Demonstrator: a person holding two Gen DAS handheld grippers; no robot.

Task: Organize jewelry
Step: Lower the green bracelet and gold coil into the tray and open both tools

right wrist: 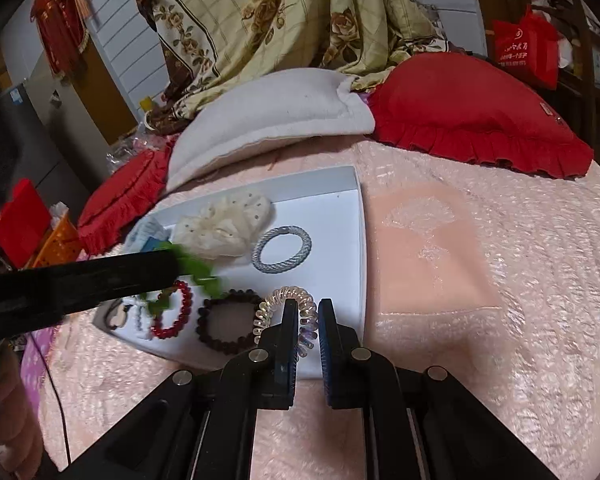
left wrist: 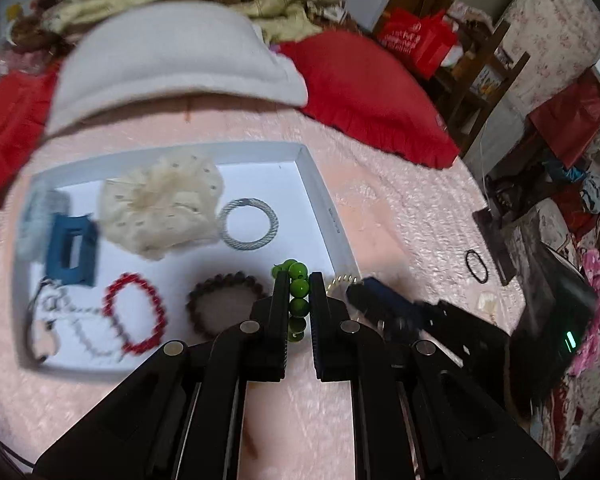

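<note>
My left gripper (left wrist: 299, 280) is clamped on the green bead bracelet (left wrist: 299, 286), above the white tray (left wrist: 320, 184). Only the right view shows my right gripper (right wrist: 308, 312) pinching the clear coil hair tie (right wrist: 288, 300) over the tray's near corner; silver ring (right wrist: 282, 249) sits beyond.

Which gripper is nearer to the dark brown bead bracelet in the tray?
Left. The left gripper, holding the green bead bracelet, is right beside the dark brown bead bracelet. The right gripper, holding the clear coil hair tie, sits farther out toward the tray's corner.

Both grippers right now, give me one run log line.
left gripper: shut on green bead bracelet | right gripper: shut on clear spiral hair tie | both over white tray
</note>
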